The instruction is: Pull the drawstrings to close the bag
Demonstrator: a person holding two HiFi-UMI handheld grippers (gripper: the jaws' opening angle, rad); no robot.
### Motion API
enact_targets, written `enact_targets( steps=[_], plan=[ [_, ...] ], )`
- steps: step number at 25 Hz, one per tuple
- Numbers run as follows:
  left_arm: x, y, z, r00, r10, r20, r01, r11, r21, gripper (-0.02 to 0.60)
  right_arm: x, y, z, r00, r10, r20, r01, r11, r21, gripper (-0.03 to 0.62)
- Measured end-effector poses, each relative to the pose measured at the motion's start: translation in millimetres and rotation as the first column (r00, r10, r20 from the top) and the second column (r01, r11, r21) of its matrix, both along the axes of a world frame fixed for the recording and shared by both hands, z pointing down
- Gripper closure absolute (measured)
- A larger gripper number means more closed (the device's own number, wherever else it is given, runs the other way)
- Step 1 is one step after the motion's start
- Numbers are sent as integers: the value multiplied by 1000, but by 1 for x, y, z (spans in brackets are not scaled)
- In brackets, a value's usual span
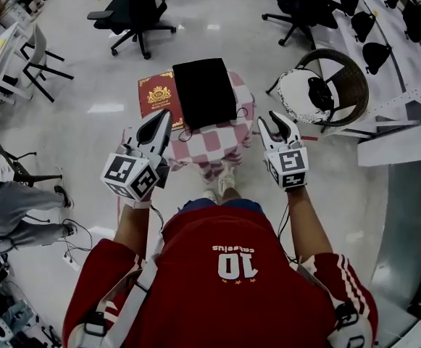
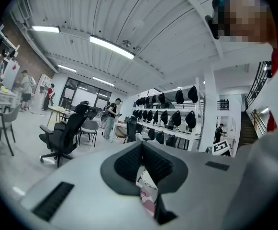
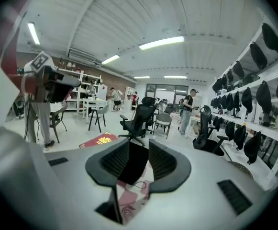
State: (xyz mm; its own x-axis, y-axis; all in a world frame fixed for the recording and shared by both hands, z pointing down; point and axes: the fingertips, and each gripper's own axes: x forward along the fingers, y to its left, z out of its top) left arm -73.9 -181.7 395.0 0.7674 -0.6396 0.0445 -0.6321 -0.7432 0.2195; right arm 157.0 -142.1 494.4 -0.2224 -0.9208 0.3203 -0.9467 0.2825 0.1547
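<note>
A flat black bag [image 1: 204, 91] lies on a small table under a pink-and-white checked cloth [image 1: 224, 142]. Thin dark drawstrings trail off its two near corners, one loop at the left [image 1: 183, 134] and one at the right [image 1: 243, 112]. My left gripper [image 1: 165, 116] hovers by the table's left front corner; in the left gripper view its jaws [image 2: 142, 145] meet with nothing seen between them. My right gripper [image 1: 274, 118] is just off the table's right side, open and empty. Through its gap I see the bag [image 3: 134, 164] and a drawstring loop [image 3: 139, 184].
A red book [image 1: 157, 96] lies beside the bag at the left. A round wicker basket [image 1: 333, 85] stands to the right, near white shelves holding black bags [image 1: 384, 13]. Office chairs [image 1: 134, 13] stand behind the table. A seated person's legs [image 1: 14, 216] show at the left.
</note>
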Motion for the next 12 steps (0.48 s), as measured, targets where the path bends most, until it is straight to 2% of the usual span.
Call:
enact_targets(
  steps=[6, 12],
  plan=[
    [4, -10, 15, 1000, -6, 9, 7, 1000, -27, 574, -1, -14, 60, 999, -21, -27, 19, 996, -83, 474],
    [7, -24, 27, 1000, -13, 29, 14, 999, -50, 573, 2, -34, 123, 993, -62, -99, 44, 983, -176, 474]
  ],
)
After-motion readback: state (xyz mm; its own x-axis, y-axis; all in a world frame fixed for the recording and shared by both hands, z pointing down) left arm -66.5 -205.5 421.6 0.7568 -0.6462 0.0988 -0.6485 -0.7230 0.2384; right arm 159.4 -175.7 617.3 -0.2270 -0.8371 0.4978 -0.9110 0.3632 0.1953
